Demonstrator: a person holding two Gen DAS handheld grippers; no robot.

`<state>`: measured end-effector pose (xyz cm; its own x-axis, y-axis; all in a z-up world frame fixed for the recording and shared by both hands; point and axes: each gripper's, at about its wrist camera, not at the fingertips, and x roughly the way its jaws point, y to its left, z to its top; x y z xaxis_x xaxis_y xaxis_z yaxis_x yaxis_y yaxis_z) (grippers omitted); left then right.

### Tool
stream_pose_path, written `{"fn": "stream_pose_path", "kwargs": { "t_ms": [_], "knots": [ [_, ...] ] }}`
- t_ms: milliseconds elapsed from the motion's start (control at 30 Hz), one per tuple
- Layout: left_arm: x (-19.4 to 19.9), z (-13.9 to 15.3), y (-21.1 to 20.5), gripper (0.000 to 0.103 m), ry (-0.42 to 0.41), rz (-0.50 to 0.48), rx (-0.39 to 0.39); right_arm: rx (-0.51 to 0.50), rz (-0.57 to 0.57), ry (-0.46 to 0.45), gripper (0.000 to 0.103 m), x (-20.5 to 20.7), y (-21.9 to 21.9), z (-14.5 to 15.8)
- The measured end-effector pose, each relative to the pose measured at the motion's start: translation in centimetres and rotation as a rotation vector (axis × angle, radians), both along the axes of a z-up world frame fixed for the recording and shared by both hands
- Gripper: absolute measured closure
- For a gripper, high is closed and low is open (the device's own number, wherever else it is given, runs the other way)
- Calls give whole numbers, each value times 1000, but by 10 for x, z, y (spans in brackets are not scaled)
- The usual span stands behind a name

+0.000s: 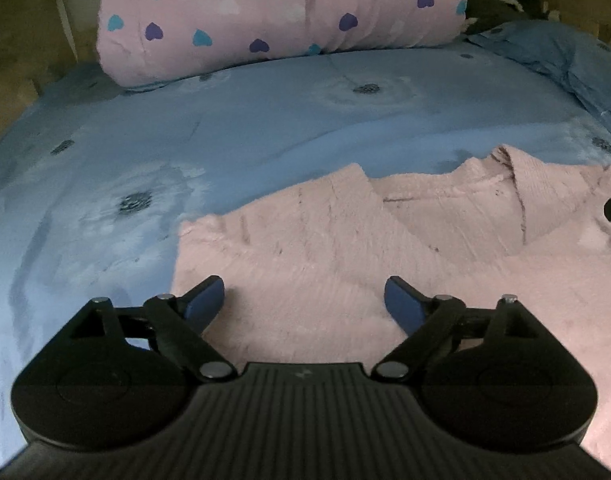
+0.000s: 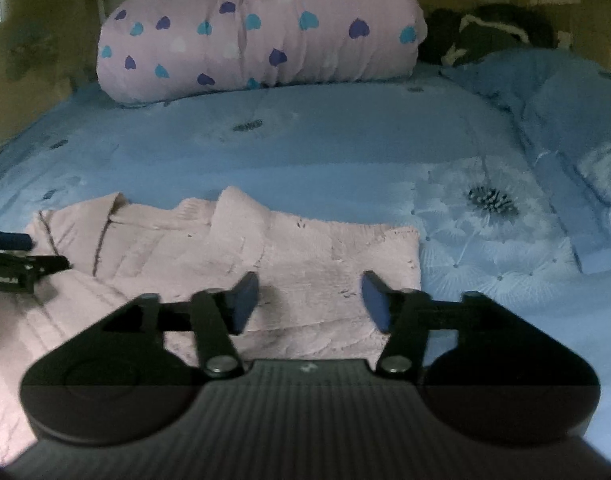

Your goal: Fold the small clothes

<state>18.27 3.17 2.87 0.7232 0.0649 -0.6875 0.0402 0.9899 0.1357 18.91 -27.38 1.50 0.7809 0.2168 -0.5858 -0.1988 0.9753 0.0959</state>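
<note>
A small pale pink knitted garment (image 1: 345,240) with a collar lies spread on the blue bedspread (image 1: 185,120). My left gripper (image 1: 305,300) hovers over its left part with the blue-padded jaws wide apart and nothing between them. In the right wrist view the same pink garment (image 2: 305,248) lies ahead, its right edge near a white flower print. My right gripper (image 2: 309,300) stands open above that right part, with only fabric below it. The left gripper's tip (image 2: 9,240) shows at the left edge of the right wrist view.
A rolled pink quilt with purple and teal hearts (image 1: 281,16) lies across the far side of the bed. A dark bundle (image 2: 485,32) and a folded blue cover (image 2: 565,120) sit at the far right. Blue bedspread (image 2: 305,152) stretches between garment and quilt.
</note>
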Motion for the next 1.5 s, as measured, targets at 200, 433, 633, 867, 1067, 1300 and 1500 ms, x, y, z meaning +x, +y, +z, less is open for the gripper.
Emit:
{"fn": "stream_pose_path", "kwargs": {
  "t_ms": [200, 433, 633, 867, 1067, 1300, 1500],
  "knots": [
    [-53, 26, 9, 10, 4, 12, -47, 18, -17, -36, 37, -26, 8, 25],
    [-129, 59, 8, 7, -20, -56, -13, 70, 11, -70, 36, -84, 17, 52],
    [-194, 74, 0, 6, -46, -97, -36, 52, 85, -87, 36, -148, 29, 64],
    [-254, 78, -19, 5, -53, -131, -19, 26, 144, -76, 36, -209, 41, 68],
    [-299, 66, -28, 5, -20, -180, -9, 20, 195, -55, 35, -252, 47, 66],
    [-340, 48, -30, 5, 31, -216, 16, -95, 286, -45, 35, -297, 57, 57],
    [-354, 38, -32, 5, 99, -250, 127, -191, 324, -28, 35, -326, 59, 44]
  ]
}}
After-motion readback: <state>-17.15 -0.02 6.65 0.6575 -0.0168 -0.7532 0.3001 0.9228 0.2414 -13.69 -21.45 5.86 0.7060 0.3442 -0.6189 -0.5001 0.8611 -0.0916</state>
